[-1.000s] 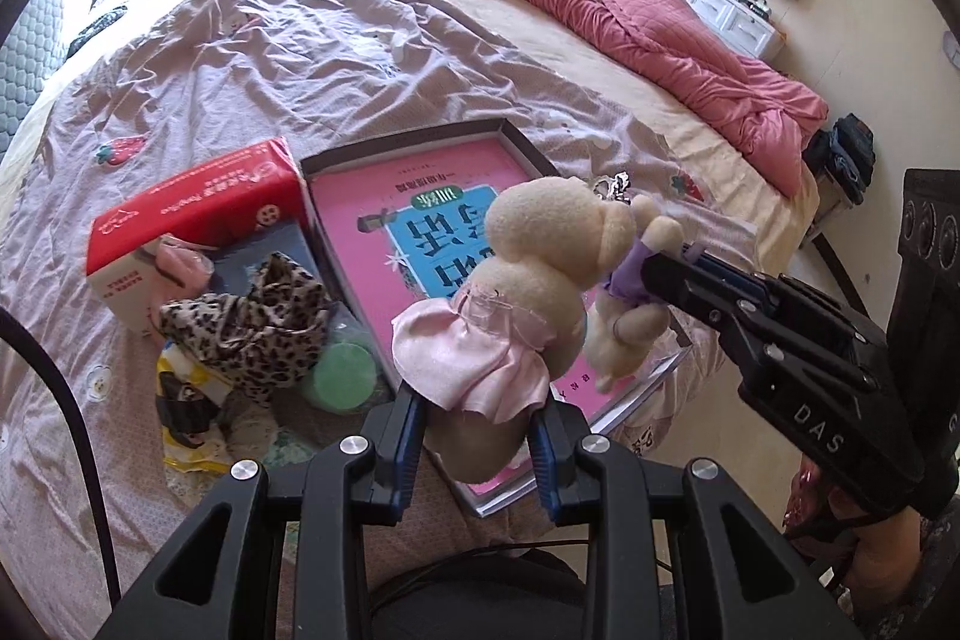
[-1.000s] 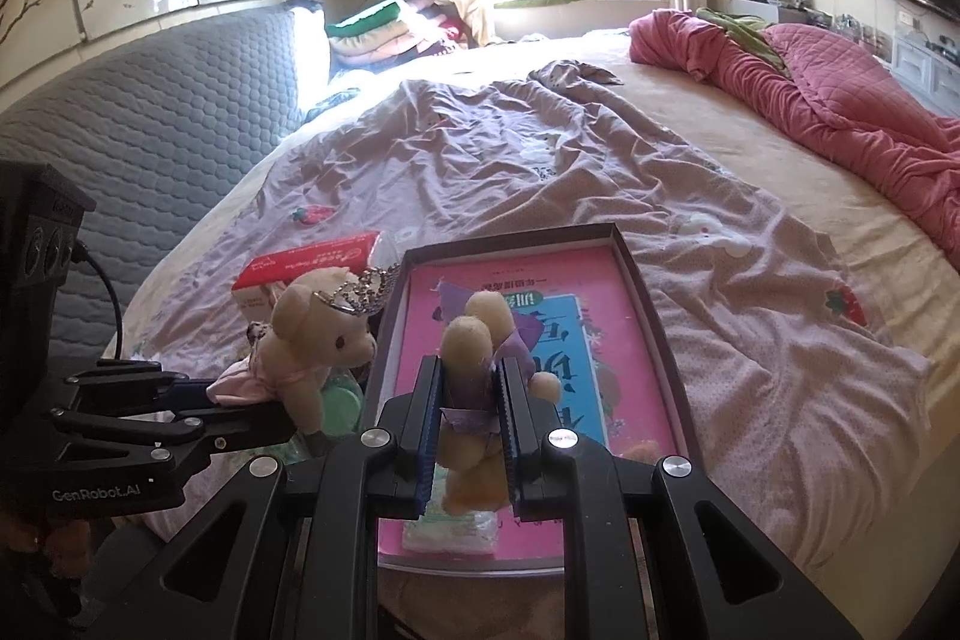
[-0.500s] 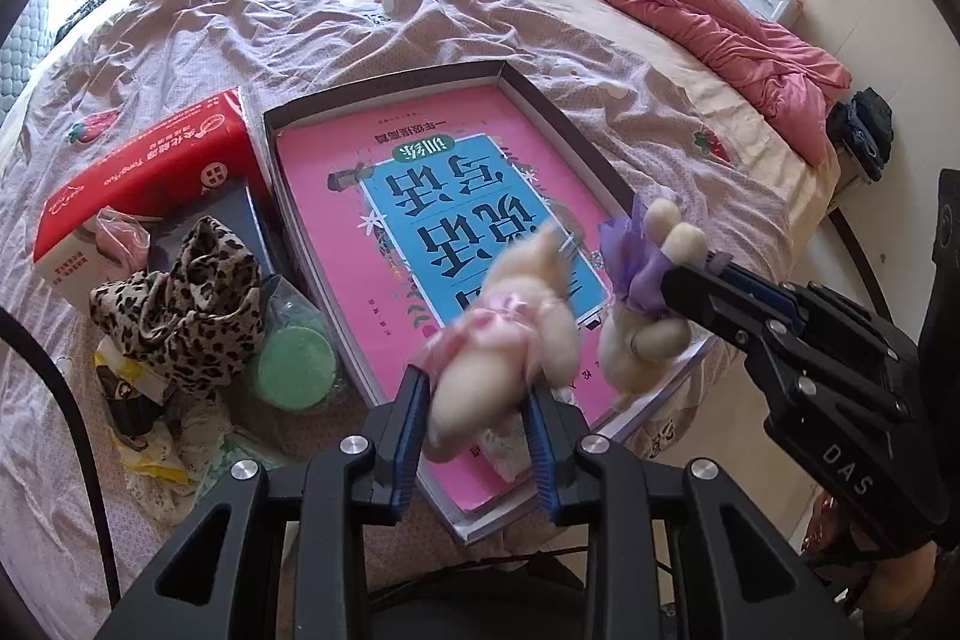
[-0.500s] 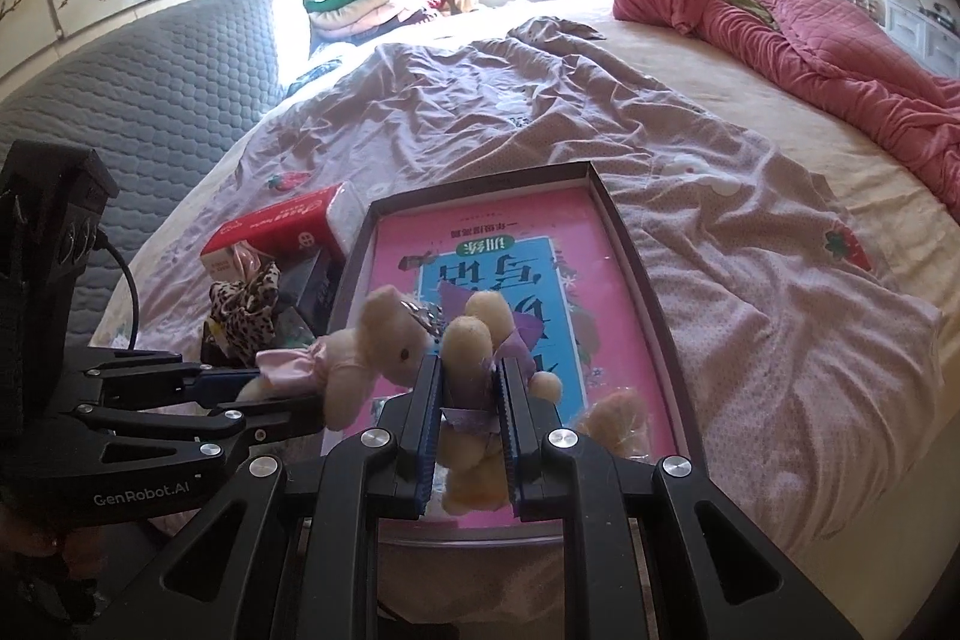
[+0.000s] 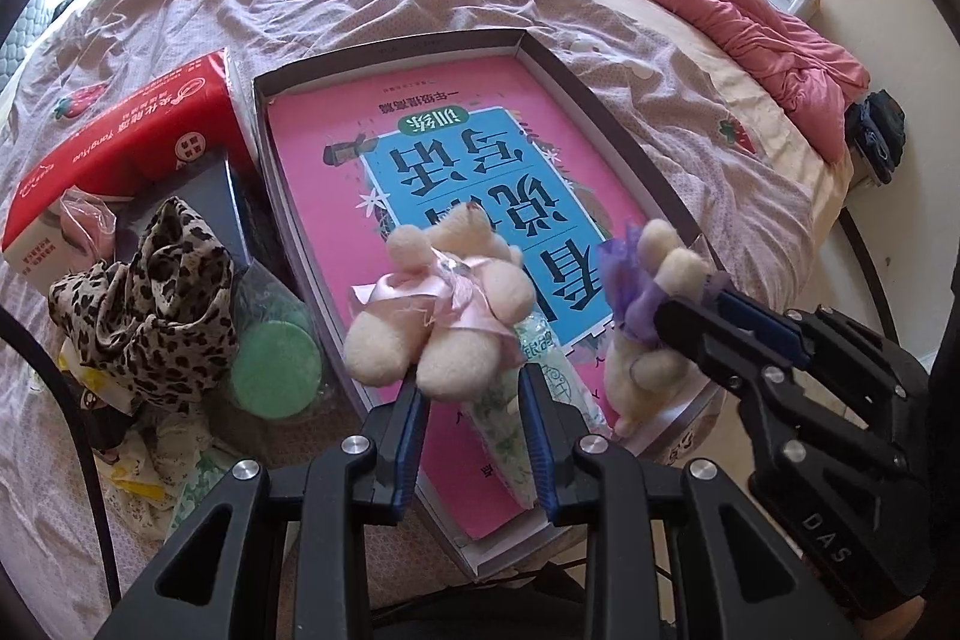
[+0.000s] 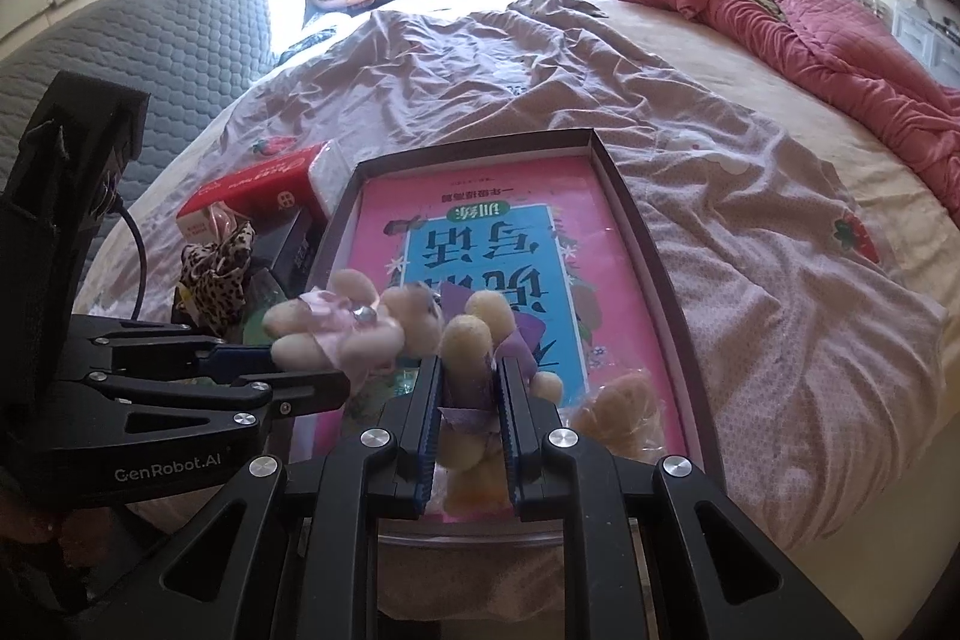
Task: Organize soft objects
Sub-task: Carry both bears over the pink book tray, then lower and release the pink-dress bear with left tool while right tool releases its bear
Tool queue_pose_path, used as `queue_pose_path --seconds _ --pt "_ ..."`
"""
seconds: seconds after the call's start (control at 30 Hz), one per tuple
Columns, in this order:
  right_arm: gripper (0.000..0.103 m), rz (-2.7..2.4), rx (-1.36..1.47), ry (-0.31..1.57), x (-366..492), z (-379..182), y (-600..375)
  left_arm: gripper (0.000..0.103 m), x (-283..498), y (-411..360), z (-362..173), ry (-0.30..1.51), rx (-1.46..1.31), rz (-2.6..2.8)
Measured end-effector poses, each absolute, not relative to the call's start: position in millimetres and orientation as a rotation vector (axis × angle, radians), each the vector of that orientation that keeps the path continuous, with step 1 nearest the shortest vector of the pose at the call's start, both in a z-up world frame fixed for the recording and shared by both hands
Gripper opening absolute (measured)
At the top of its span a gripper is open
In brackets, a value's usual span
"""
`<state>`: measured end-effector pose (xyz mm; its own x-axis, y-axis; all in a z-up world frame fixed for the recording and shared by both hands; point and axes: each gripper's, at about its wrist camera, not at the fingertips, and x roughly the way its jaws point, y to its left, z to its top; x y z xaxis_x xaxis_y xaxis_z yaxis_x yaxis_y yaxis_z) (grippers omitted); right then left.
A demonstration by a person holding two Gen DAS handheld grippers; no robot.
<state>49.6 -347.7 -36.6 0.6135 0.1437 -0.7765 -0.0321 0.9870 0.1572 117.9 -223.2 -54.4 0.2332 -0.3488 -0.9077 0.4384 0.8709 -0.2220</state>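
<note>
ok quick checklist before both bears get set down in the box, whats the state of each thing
1. Left gripper grip on the pink-dress bear: ok, held by its legs, head tipped toward the box.
2. Right gripper grip on the purple-dress bear: ok, clamped around the body.
3. Bears apart from each other: cannot tell, they look to touch in the right wrist view.
4. Box under both bears: ok, the pink book lies flat inside.
5. Landing spot free: not ok, a printed packet and a bagged plush lie at the near end.
6. Side clutter: ok, the leopard cloth lies outside the box.
</note>
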Motion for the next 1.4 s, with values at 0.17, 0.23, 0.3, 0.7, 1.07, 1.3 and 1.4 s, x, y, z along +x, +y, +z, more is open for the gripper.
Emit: queue_pose_path --seconds 0.17,0.23,0.3,0.7,1.07,1.3,1.4 --pt "0.019 0.128 0.121 0.923 58 -44 -336 0.031 117 -217 -51 1.216 0.067 -0.548" --pt "0.019 0.133 0.115 0.928 60 -47 -333 0.031 116 -214 -48 1.211 0.066 -0.553" --pt "0.019 0.138 0.114 0.932 62 -49 -330 0.031 115 -211 -45 1.204 0.065 -0.554" --pt "0.02 0.11 0.088 0.994 73 -69 -325 0.031 111 -201 -36 1.186 0.06 -0.568" --pt "0.029 0.116 0.154 0.993 65 -64 -335 0.031 109 -204 -34 1.177 0.066 -0.573" --pt "0.031 0.101 0.186 0.985 61 -57 -340 0.031 106 -205 -31 1.17 0.074 -0.566" --pt "0.035 0.091 0.185 0.979 60 -54 -341 0.031 104 -204 -29 1.169 0.077 -0.557"
